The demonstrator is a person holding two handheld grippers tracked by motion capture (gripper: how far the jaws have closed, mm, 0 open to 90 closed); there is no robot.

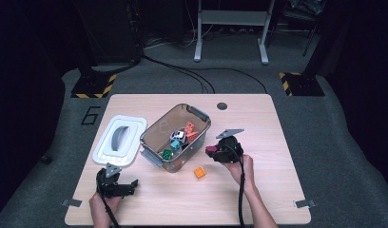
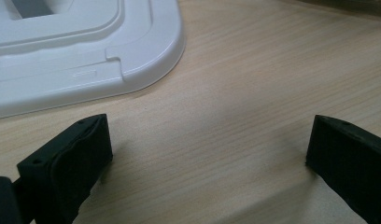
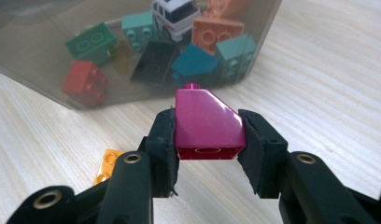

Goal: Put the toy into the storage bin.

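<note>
My right gripper (image 3: 208, 135) is shut on a magenta sloped brick (image 3: 206, 125), held just right of the clear plastic bin (image 1: 154, 135); in the high view the magenta brick (image 1: 211, 150) sits at the tip of the right gripper (image 1: 215, 152). The bin holds several bricks and a small white toy vehicle (image 3: 173, 16). An orange brick (image 1: 199, 172) lies on the table in front of the bin, and in the right gripper view the orange brick (image 3: 107, 163) peeks out left of the jaws. My left gripper (image 1: 128, 186) rests open near the table's front left, with bare wood between its pads (image 2: 79, 154).
The bin's white lid (image 1: 120, 140) lies flat left of the bin, just beyond the left gripper; the white lid (image 2: 81, 51) fills the upper left of the left gripper view. A round hole (image 1: 222, 106) sits near the table's far edge.
</note>
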